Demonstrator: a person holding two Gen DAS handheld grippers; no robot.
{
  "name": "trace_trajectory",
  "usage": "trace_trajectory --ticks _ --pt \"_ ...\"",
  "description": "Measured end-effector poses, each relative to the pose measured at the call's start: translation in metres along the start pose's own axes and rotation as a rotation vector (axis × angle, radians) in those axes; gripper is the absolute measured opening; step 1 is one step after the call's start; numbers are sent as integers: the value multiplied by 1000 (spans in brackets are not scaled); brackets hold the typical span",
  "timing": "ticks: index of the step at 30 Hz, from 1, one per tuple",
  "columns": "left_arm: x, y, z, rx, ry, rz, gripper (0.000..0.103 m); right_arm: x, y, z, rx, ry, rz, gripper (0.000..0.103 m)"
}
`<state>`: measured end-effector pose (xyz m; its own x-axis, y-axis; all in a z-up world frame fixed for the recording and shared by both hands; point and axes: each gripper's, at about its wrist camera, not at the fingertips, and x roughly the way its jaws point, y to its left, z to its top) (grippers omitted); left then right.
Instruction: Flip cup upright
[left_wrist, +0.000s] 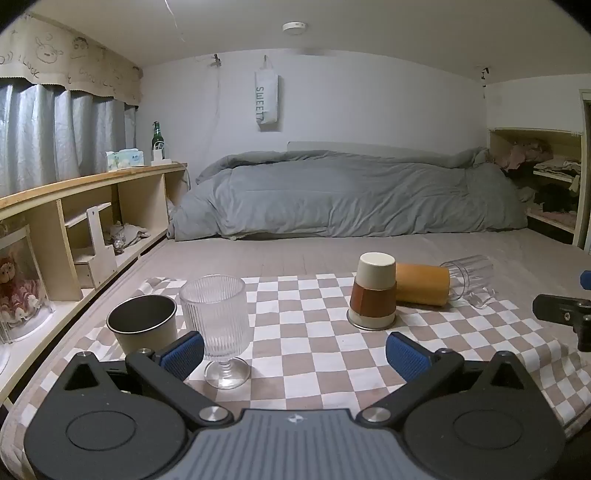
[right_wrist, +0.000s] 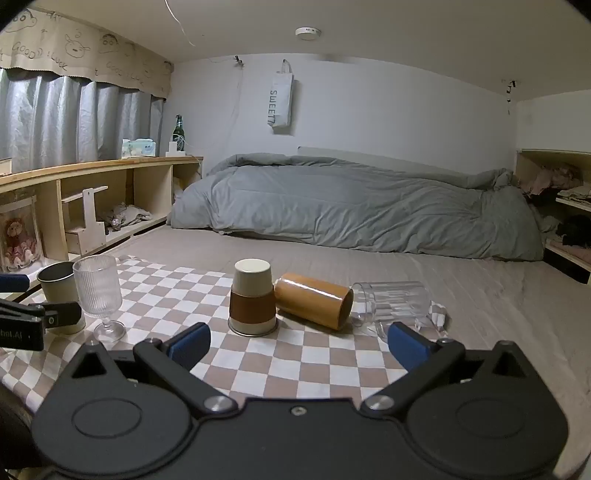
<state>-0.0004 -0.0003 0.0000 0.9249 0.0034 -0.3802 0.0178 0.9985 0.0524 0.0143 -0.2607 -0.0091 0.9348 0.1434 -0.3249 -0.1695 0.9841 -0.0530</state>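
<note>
A cream cup with a brown sleeve (left_wrist: 373, 291) (right_wrist: 252, 298) stands upside down on the checkered cloth (left_wrist: 314, 354) (right_wrist: 258, 369). An orange-brown cup (left_wrist: 423, 283) (right_wrist: 313, 301) lies on its side just right of it. A clear glass mug (left_wrist: 468, 278) (right_wrist: 393, 304) also lies on its side, further right. A ribbed stemmed glass (left_wrist: 218, 325) (right_wrist: 99, 295) and a dark-lined cup (left_wrist: 144, 325) (right_wrist: 57, 286) stand upright at the left. My left gripper (left_wrist: 293, 356) is open and empty, just short of the stemmed glass. My right gripper (right_wrist: 299, 345) is open and empty, in front of the fallen cups.
The cloth lies on a bed. A grey duvet (left_wrist: 347, 195) is heaped at the back. Wooden shelves (left_wrist: 92, 229) run along the left and a cubby with clothes (left_wrist: 546, 184) is at the right. The other gripper shows at the view edges (left_wrist: 565, 314) (right_wrist: 29, 321).
</note>
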Motion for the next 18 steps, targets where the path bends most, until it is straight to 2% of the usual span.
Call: trace_trajectory --ticks 18 --pt "2 1 1 -2 0 -7 103 1 0 0 -4 3 0 103"
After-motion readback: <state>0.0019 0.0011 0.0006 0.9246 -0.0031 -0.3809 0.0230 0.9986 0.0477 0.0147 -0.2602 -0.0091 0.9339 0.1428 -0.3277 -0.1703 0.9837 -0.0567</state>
